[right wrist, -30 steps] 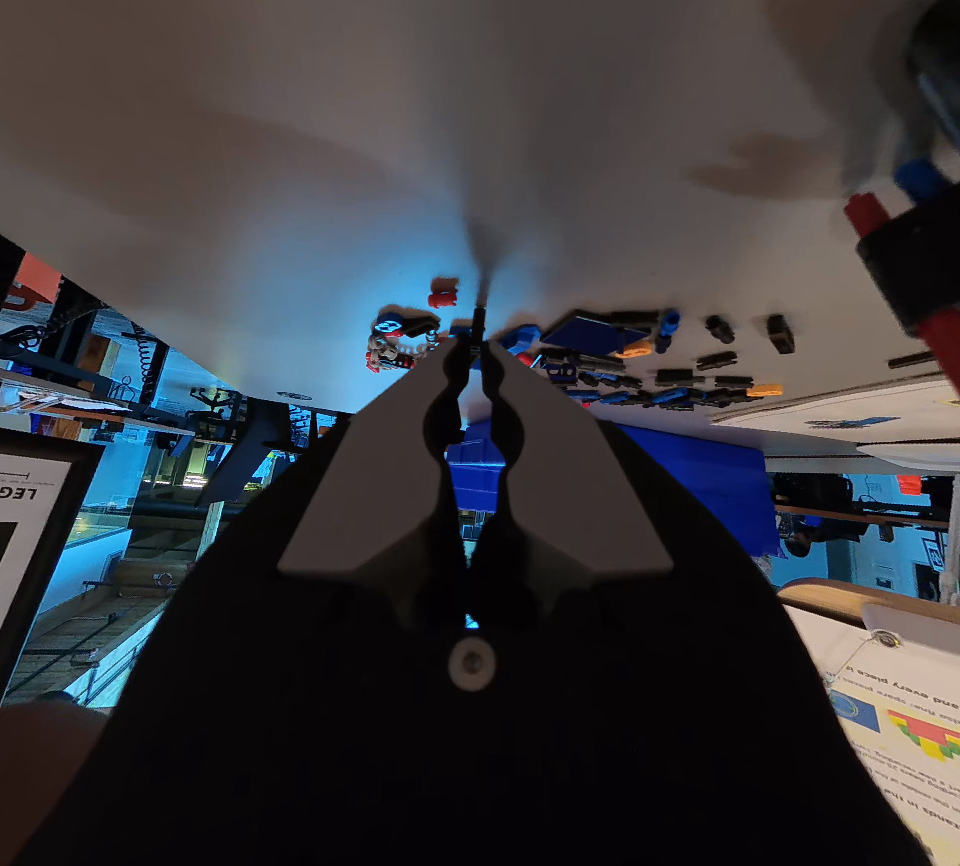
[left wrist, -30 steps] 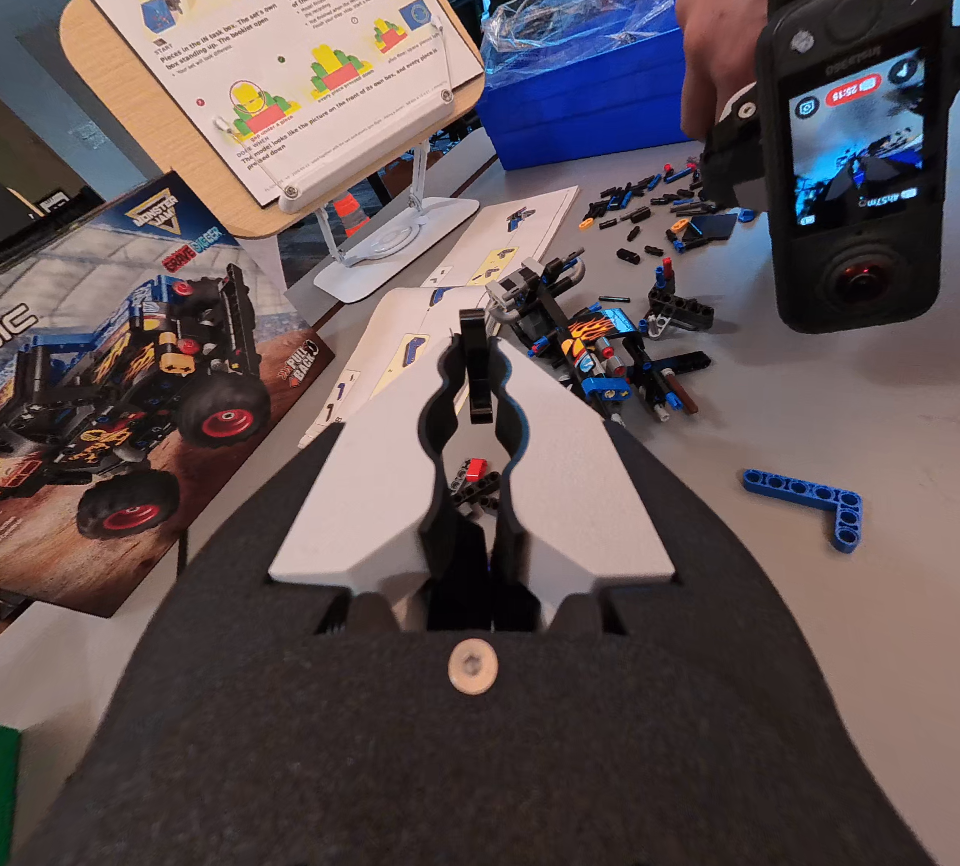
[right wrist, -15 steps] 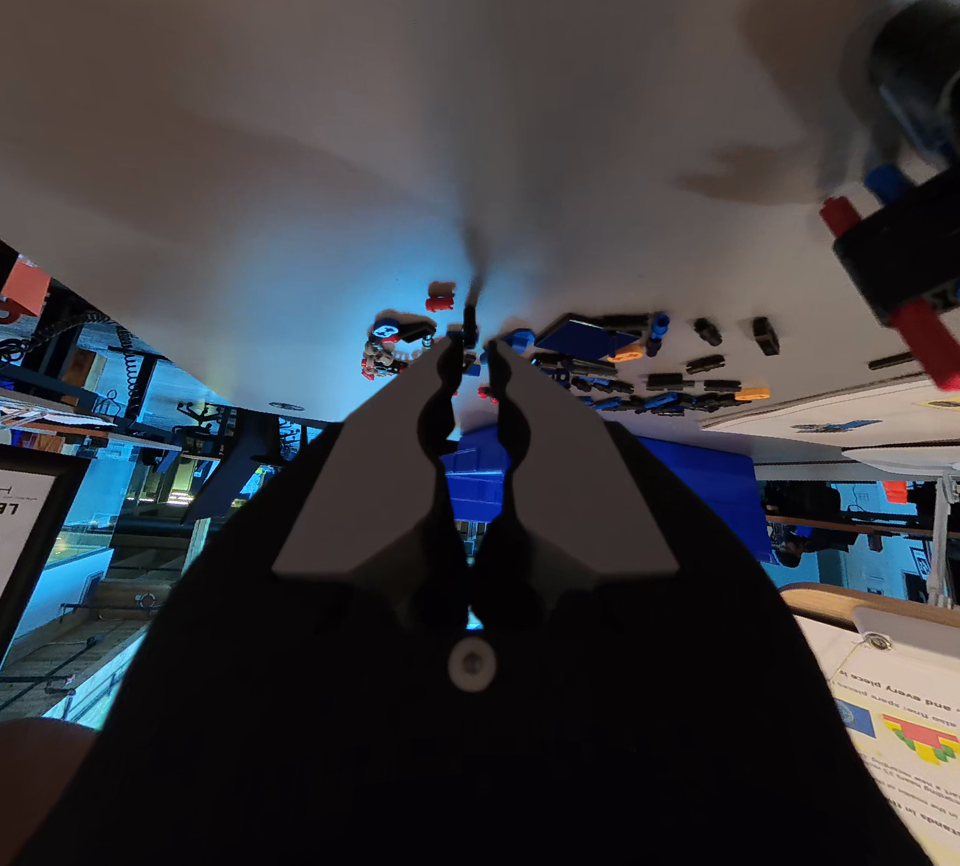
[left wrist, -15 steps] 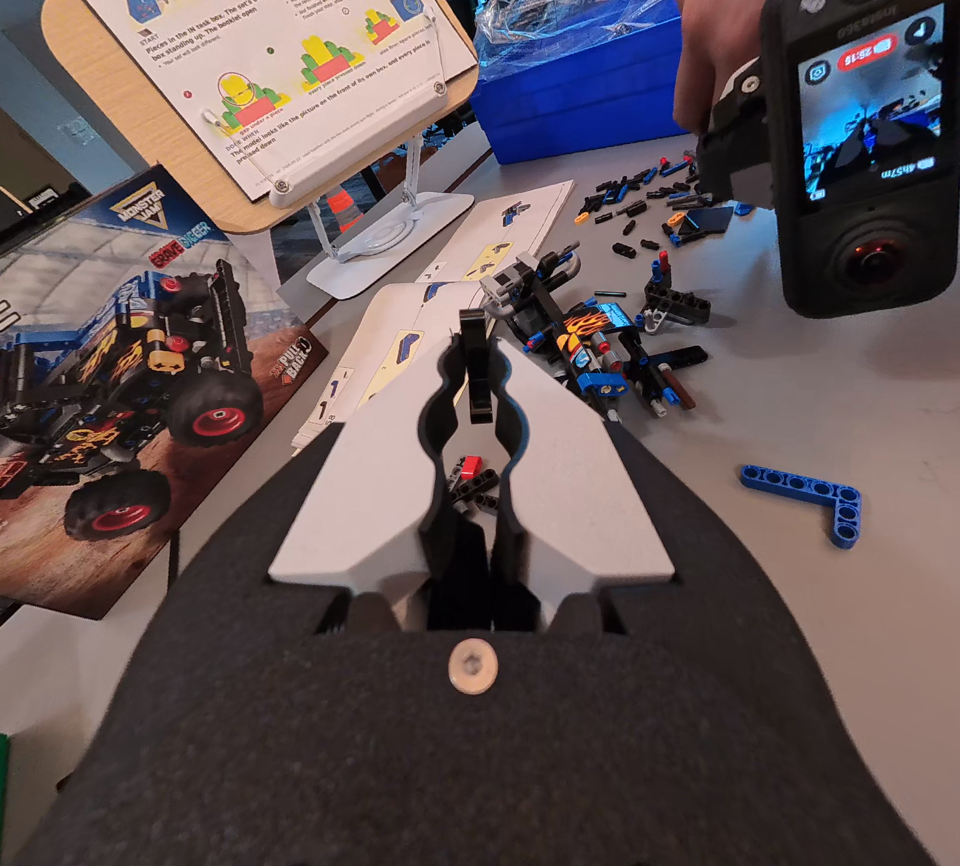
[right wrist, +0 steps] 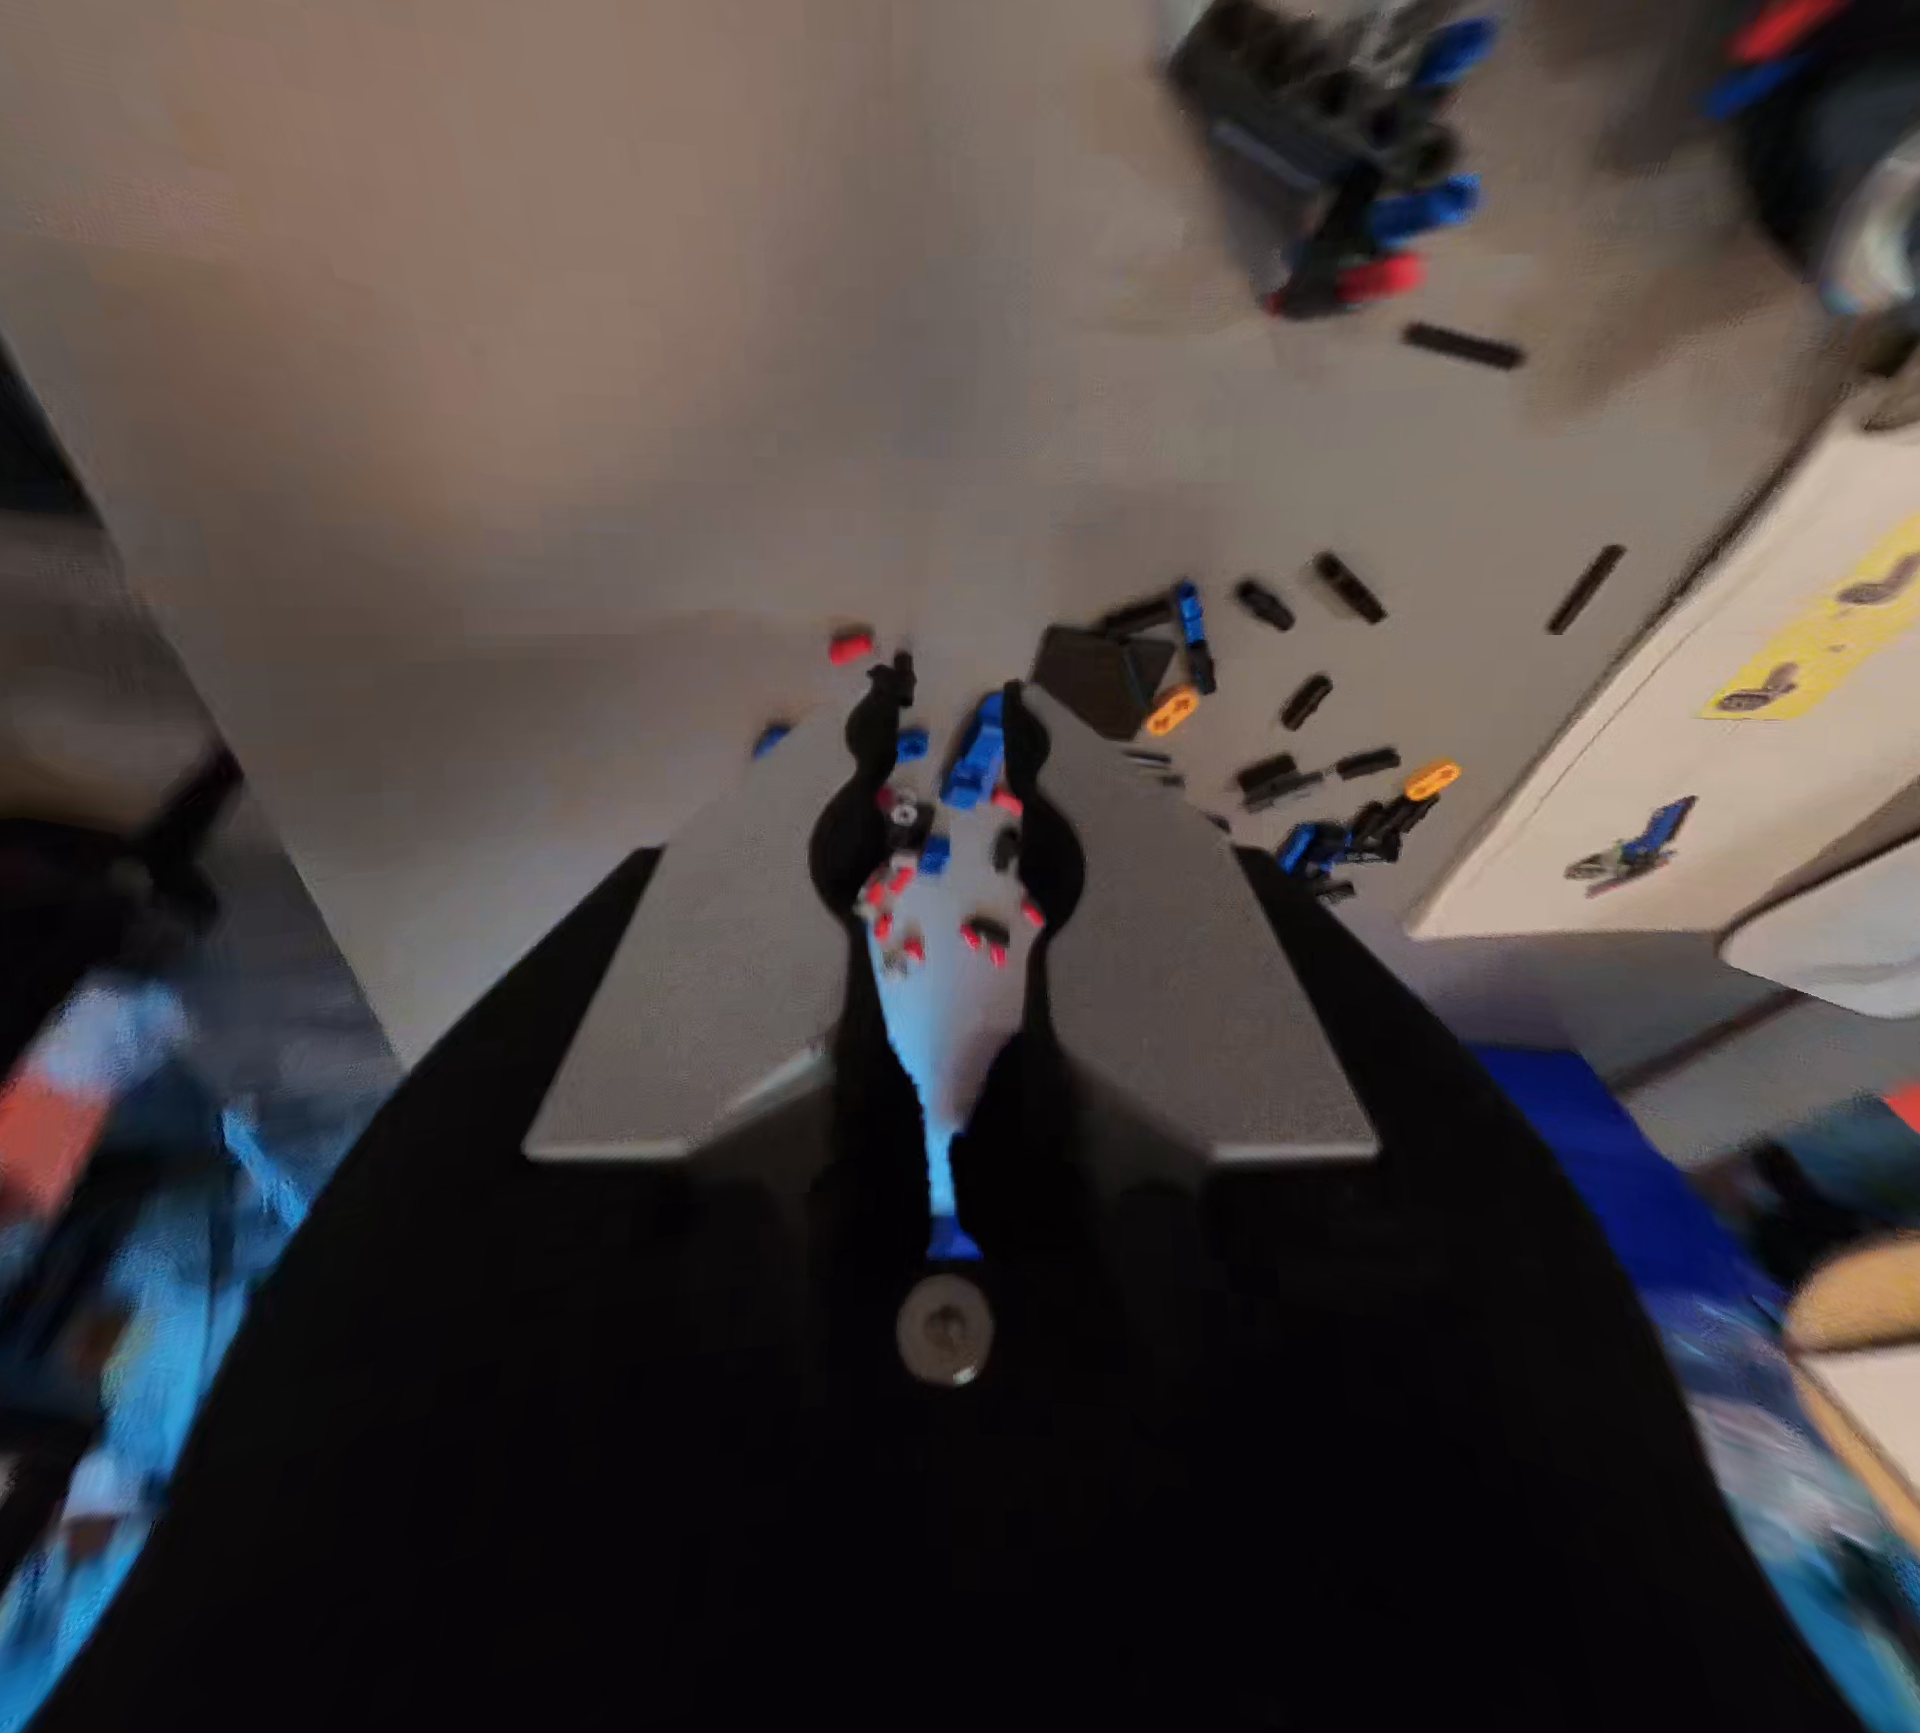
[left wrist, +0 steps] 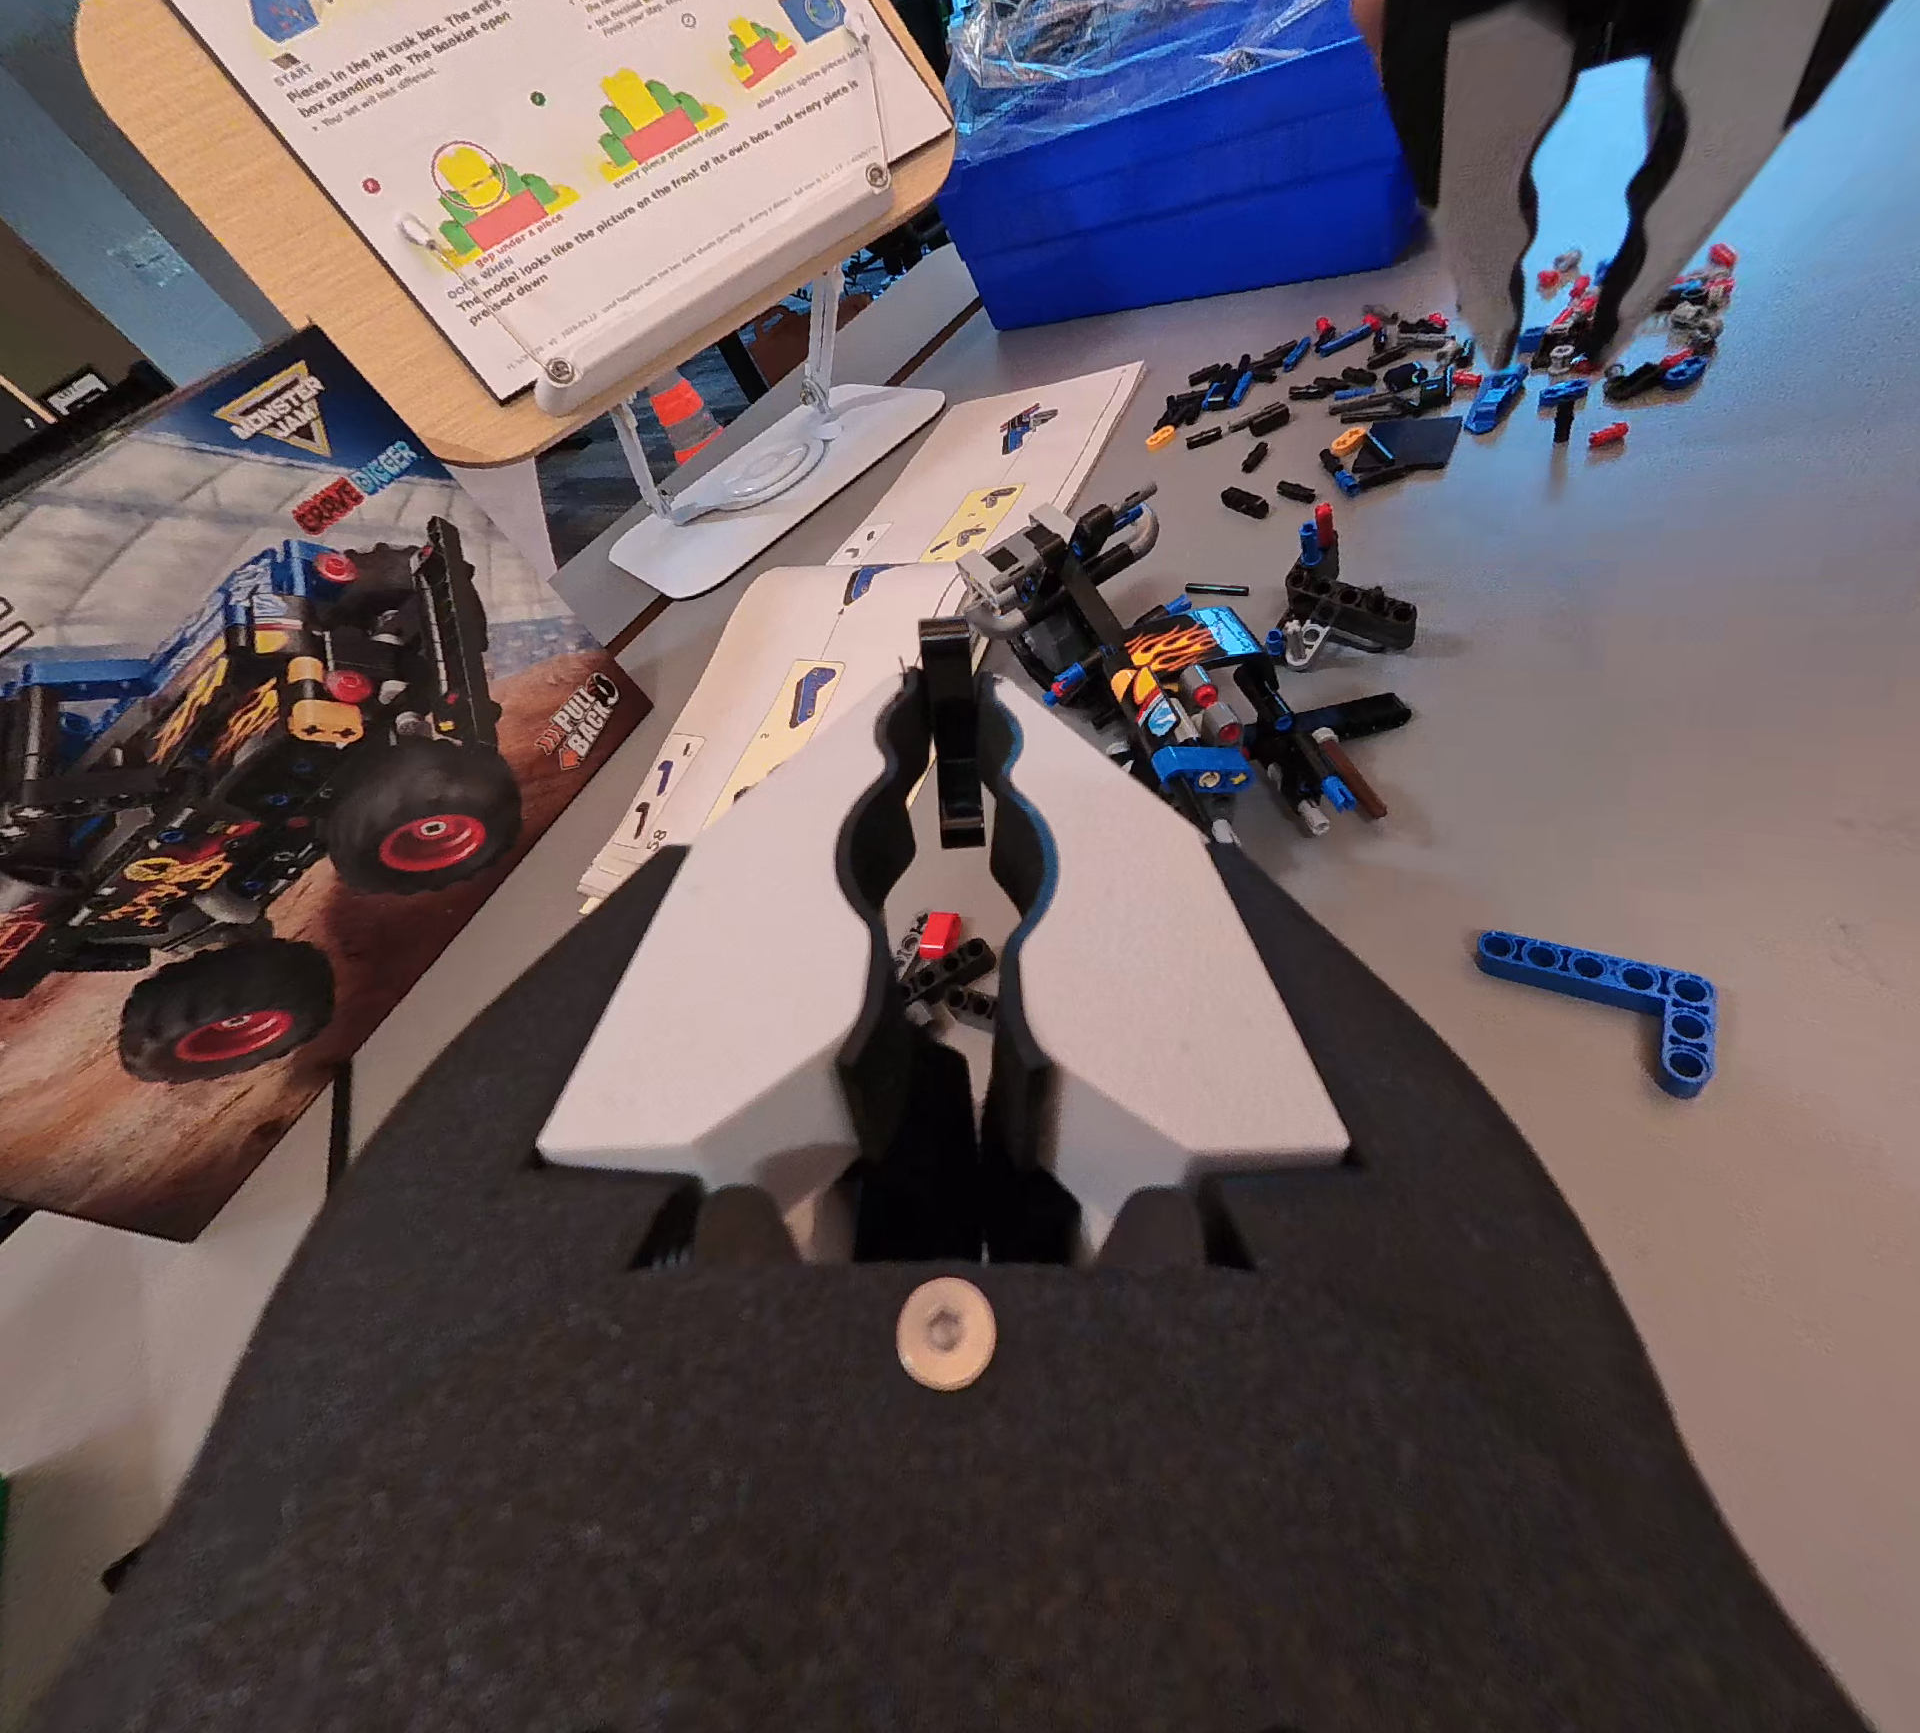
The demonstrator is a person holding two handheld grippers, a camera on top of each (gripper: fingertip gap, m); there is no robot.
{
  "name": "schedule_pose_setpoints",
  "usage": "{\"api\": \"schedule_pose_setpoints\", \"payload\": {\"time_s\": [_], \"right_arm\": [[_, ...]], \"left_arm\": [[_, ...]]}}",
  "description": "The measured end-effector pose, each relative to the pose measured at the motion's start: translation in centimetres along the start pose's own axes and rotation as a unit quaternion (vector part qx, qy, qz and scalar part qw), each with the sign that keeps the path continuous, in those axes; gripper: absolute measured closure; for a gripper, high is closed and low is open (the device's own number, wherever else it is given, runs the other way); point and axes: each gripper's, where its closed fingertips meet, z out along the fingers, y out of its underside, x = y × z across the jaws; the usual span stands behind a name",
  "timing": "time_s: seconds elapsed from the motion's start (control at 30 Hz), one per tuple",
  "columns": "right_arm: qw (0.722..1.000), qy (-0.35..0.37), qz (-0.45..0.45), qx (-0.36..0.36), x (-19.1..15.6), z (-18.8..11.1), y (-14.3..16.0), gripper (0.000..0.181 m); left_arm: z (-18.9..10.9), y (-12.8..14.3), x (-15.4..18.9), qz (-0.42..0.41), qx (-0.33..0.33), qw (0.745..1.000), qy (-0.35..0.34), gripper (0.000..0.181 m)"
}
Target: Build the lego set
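My right gripper (left wrist: 1558,333) has swung down, parted, probably over the loose-piece pile (left wrist: 1434,395); my left gripper (left wrist: 951,727) still clenches a black piece (left wrist: 954,748).

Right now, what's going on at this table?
A person is building a lego truck with two handheld grippers. The left gripper is shut on a black piece, held above the instruction booklet. The right gripper is open, tips down in the pile of small loose parts. The half-built truck lies on the table.
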Motion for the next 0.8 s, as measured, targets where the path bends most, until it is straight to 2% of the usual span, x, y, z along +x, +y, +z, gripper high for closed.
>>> {"api": "schedule_pose_setpoints", "payload": {"time_s": [0.07,0.17,0.27,0.33,0.53,0.8], "right_arm": [[0.994,0.012,0.042,0.096,0.2,-0.5,0.2,0.159],[0.964,-0.001,0.097,0.247,-0.7,-0.3,0.4,0.160],[0.934,0.001,0.160,0.320,-0.5,0.8,1.3,0.161],[0.930,0.009,0.167,0.326,-0.6,1.7,1.6,0.161],[0.947,0.009,0.146,0.286,-1.1,3.6,1.3,0.160],[0.953,0.005,0.135,0.271,-0.9,3.7,1.4,0.167]], "left_arm": [[0.0,0.0,-0.1,-0.004,0.001,1.000,-0.001,0.176],[0.0,0.0,-0.2,-0.007,0.000,1.000,0.000,0.175],[0.1,0.1,0.0,-0.006,-0.001,1.000,0.001,0.175],[0.1,0.1,0.0,-0.004,-0.002,1.000,0.002,0.176],[-0.1,-0.2,-0.3,-0.005,0.005,1.000,-0.004,0.176],[0.0,0.1,-0.3,-0.006,0.000,1.000,-0.002,0.175]]}}
